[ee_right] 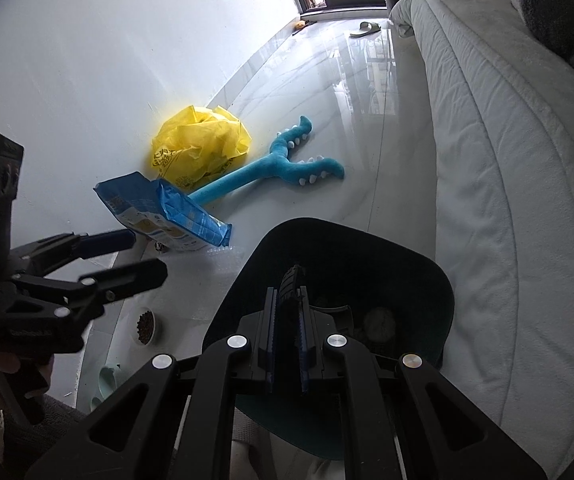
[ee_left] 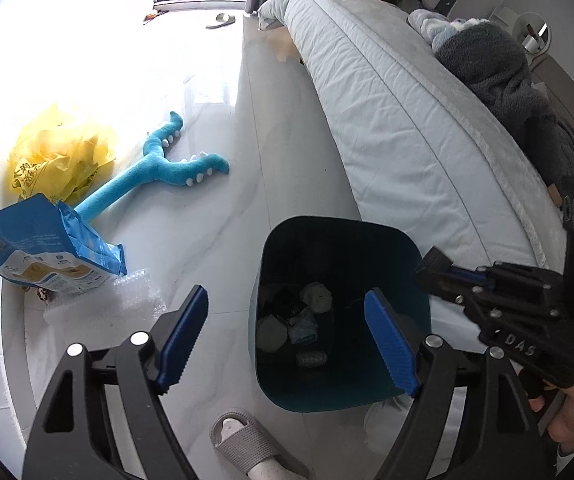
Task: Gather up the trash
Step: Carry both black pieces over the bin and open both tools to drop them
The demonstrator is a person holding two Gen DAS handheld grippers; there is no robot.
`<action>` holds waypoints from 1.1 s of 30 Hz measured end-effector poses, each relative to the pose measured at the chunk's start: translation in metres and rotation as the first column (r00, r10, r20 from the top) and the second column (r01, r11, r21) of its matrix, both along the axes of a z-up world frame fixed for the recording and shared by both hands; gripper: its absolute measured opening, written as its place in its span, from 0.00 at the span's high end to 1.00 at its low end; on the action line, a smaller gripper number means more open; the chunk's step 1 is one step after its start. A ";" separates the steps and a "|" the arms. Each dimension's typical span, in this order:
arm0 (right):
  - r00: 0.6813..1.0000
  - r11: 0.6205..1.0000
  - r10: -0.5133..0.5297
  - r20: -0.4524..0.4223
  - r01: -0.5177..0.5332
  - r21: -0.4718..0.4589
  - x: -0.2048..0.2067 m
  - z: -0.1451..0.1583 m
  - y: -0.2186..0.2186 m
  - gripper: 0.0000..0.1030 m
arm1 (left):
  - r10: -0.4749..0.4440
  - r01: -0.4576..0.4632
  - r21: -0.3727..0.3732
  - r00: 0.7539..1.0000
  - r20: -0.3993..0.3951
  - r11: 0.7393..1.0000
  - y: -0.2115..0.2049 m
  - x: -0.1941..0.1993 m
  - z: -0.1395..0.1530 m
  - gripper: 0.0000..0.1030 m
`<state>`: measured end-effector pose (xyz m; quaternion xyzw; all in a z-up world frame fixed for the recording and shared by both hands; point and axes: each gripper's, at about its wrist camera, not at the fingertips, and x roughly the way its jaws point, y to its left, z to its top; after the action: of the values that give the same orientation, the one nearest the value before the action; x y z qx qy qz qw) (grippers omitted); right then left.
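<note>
A dark teal trash bin [ee_left: 403, 248] stands on the floor by the bed and holds several crumpled scraps [ee_left: 315, 297]. My left gripper [ee_left: 287, 336] is open and empty, above the bin's near left side. My right gripper [ee_right: 287, 320] is shut on a small dark ridged piece [ee_right: 290, 280] and holds it over the bin [ee_right: 427, 276]. It also shows in the left wrist view [ee_left: 435, 266] at the bin's right rim. On the floor to the left lie a blue snack bag [ee_left: 43, 248], a yellow plastic bag [ee_left: 55, 156] and clear bubble wrap [ee_left: 119, 300].
A blue plush toy [ee_left: 159, 164] lies on the tiled floor beyond the bags. The bed [ee_left: 387, 120] runs along the right. A grey slipper [ee_left: 247, 448] is near the bin, another [ee_left: 221, 20] far off. A bowl of pet food [ee_right: 145, 326] stands by the wall.
</note>
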<state>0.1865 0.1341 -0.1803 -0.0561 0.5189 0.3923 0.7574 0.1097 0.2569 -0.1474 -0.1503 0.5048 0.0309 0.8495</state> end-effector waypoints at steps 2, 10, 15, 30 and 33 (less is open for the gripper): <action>1.000 1.000 0.007 -0.011 -0.007 -0.017 0.000 -0.006 0.004 0.91 | 0.004 -0.004 0.008 0.999 0.034 1.000 0.001 -0.001 0.008 0.20; 0.998 0.997 0.002 -0.061 -0.006 -0.072 0.000 -0.030 0.010 0.91 | 0.008 -0.007 -0.002 0.989 0.148 1.000 -0.001 -0.001 0.041 0.20; 0.996 0.993 0.028 -0.089 -0.037 -0.110 -0.005 -0.040 0.013 0.90 | -0.011 0.009 0.012 0.974 0.226 1.000 -0.011 0.000 0.061 0.20; 0.994 0.995 0.007 -0.110 -0.018 -0.095 0.007 -0.026 -0.015 0.51 | -0.067 0.047 0.060 0.912 0.404 0.997 -0.047 0.012 0.107 0.19; 0.995 0.998 0.004 -0.102 -0.011 -0.068 0.010 -0.016 -0.024 0.50 | -0.072 0.050 0.063 0.896 0.437 0.997 -0.056 0.016 0.116 0.18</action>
<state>0.1969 0.1102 -0.1966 -0.0641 0.5697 0.3793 0.7263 0.1260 0.2007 -0.0311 -0.1162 0.3039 -0.0179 0.9454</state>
